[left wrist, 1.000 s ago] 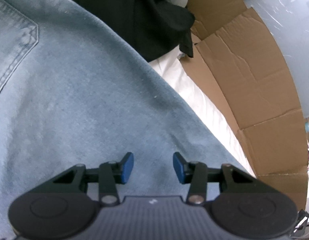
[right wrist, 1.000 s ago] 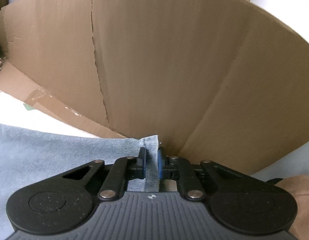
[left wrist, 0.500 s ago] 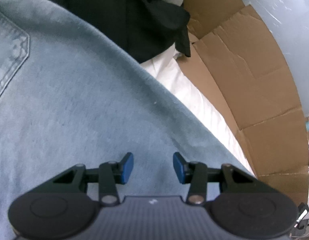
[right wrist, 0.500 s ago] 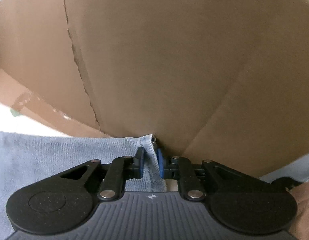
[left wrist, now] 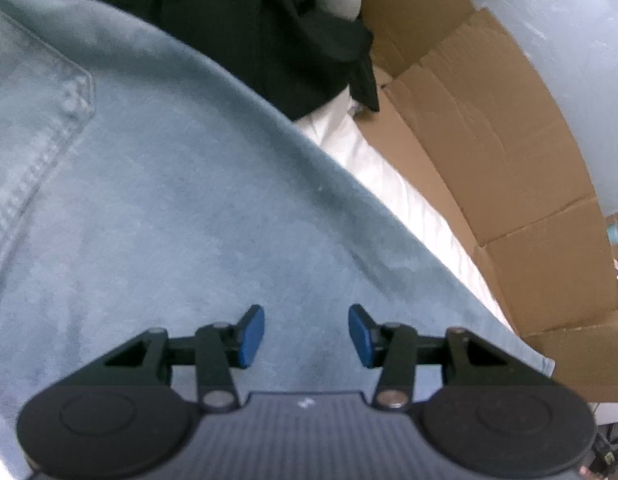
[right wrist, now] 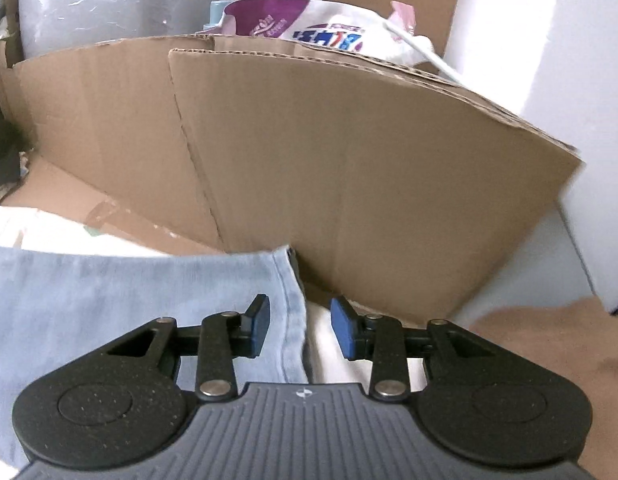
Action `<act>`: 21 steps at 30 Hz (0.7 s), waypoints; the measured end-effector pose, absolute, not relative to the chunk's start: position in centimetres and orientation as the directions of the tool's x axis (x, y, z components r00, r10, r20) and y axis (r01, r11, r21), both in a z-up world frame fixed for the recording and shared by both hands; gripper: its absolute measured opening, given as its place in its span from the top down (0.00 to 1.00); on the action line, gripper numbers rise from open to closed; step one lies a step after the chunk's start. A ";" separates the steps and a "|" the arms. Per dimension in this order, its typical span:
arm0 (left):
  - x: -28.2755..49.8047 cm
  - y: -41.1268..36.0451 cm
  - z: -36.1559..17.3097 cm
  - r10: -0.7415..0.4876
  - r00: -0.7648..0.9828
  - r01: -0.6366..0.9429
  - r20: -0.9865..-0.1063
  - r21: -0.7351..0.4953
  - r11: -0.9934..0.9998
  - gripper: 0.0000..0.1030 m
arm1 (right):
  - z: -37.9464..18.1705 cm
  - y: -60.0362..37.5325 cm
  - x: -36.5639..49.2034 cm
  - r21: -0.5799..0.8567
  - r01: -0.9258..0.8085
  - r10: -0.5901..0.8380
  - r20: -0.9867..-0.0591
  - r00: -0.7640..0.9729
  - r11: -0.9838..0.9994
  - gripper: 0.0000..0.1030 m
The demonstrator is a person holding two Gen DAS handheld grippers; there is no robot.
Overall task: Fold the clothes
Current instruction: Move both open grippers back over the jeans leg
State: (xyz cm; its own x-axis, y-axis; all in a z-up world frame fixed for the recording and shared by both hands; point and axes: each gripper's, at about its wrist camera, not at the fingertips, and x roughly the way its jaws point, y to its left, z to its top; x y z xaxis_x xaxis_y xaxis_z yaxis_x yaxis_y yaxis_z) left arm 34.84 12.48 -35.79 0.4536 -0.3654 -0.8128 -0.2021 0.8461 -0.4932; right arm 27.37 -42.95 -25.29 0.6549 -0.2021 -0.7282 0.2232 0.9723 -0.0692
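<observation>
- White bedding covers the work surface, with flattened brown cardboard walls standing around it.
- Nearest in the left wrist view, the left gripper hovers over pale blue denim jeans. Its blue pads stand apart, and nothing is between them.
- Nearest in the right wrist view, the right gripper sits above the hemmed edge of the jeans. Its jaws are opening; the hem lies below the gap, and neither pad presses on it.
- Jeans lie flat and smooth on the bedding, a stitched back pocket showing at the left. One leg end reaches the foot of the cardboard.
- Progress, as a judgement: the denim looks laid out and at least one fold seems placed, since the cloth lies even and is being let go. Further folds of the jeans probably remain.
- Beyond the jeans, a heap of black clothing lies crumpled, apparently not yet folded.
- Farthest, behind the cardboard wall, a white and purple printed bag shows. Its contents cannot be made out.
</observation>
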 end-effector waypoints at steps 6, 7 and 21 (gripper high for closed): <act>32.5 16.7 -34.2 -0.339 0.475 -0.179 -0.812 -0.466 0.867 0.52 | -25.7 -41.7 22.6 -0.050 0.276 -0.218 -0.754 0.620 0.960 0.61; 32.6 17.3 -34.5 -0.334 0.472 -0.182 -0.816 -0.461 0.868 0.52 | -26.0 -41.2 22.3 -0.048 0.269 -0.209 -0.763 0.612 0.962 0.61; 28.7 21.5 -33.8 -0.235 0.433 -0.222 -0.870 -0.356 0.908 0.48 | -29.2 -35.6 18.4 0.115 0.270 -0.088 -0.766 0.636 0.956 0.57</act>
